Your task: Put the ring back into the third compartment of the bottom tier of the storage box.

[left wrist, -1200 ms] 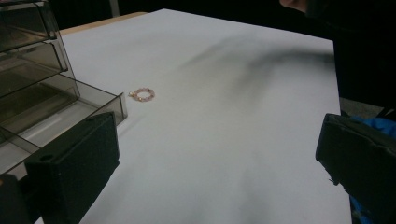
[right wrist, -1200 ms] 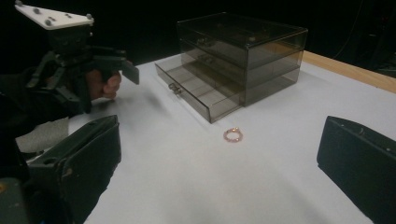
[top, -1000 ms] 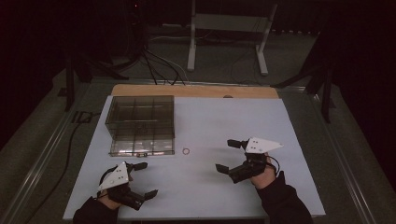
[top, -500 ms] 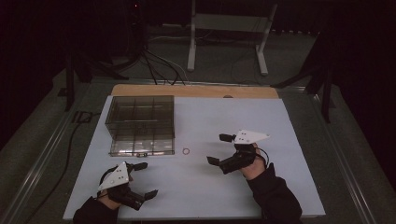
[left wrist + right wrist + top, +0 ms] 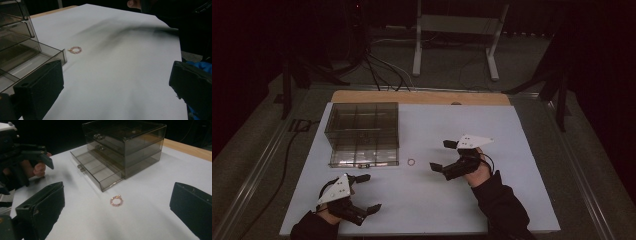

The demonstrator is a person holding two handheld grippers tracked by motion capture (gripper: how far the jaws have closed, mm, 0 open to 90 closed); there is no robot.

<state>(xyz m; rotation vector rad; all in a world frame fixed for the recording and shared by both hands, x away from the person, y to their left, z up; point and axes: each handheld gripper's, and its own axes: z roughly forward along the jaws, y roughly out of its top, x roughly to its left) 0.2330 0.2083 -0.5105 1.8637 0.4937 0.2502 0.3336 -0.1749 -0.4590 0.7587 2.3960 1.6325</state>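
A small pink beaded ring (image 5: 411, 162) lies on the white table (image 5: 512, 130), just off the front right corner of a smoky clear drawer box (image 5: 363, 131). The box's bottom drawer (image 5: 96, 170) is pulled out. My right gripper (image 5: 444, 156) hovers open a short way right of the ring, its jaws pointing at it; the beaded ring (image 5: 116, 201) lies ahead between them. My left gripper (image 5: 366, 192) rests open near the table's front left, empty. From there the beaded ring (image 5: 75, 50) lies ahead beside the drawer (image 5: 37, 60).
A wooden strip (image 5: 422, 97) runs along the table's far edge. Beyond it stand a metal stand (image 5: 454, 35) and cables (image 5: 377, 65) on the dark floor. A cable (image 5: 287, 150) trails off the table's left side.
My right gripper has moved left across the table toward the beaded ring. The left gripper has stayed where it was.
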